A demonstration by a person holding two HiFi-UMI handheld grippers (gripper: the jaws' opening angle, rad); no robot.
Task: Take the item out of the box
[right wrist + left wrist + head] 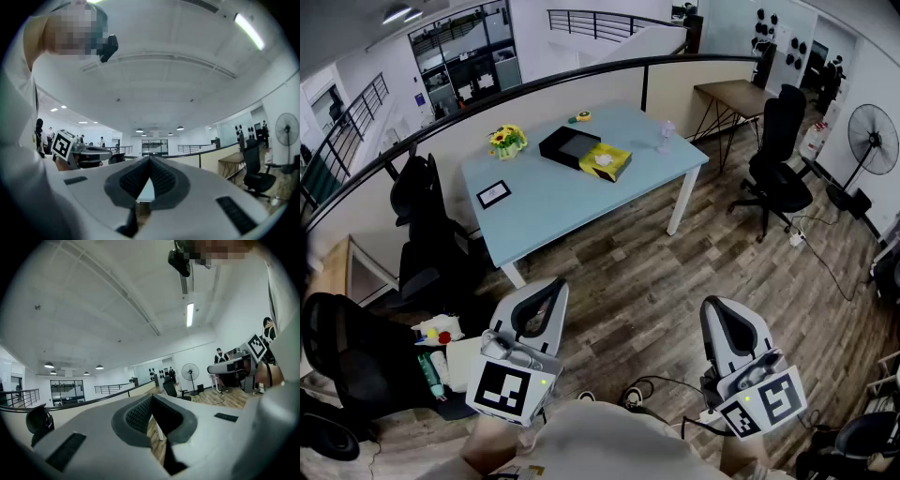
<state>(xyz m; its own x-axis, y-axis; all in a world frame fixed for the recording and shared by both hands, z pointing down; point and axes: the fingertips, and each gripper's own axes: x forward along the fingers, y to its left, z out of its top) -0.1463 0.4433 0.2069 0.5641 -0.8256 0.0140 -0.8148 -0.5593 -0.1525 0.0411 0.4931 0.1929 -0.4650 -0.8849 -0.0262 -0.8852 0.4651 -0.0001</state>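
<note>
I hold the left gripper (547, 291) and the right gripper (715, 311) low in front of my body, well apart from the table (562, 202). Both grippers are clenched: jaw tips meet, with nothing between them. The black box (567, 147) lies near the table's far edge. The yellow item (606, 163) lies outside the box, touching its right side, toward the table's middle.

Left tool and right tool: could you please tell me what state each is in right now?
Left tool: closed, holding nothing.
Right tool: closed, holding nothing.
</note>
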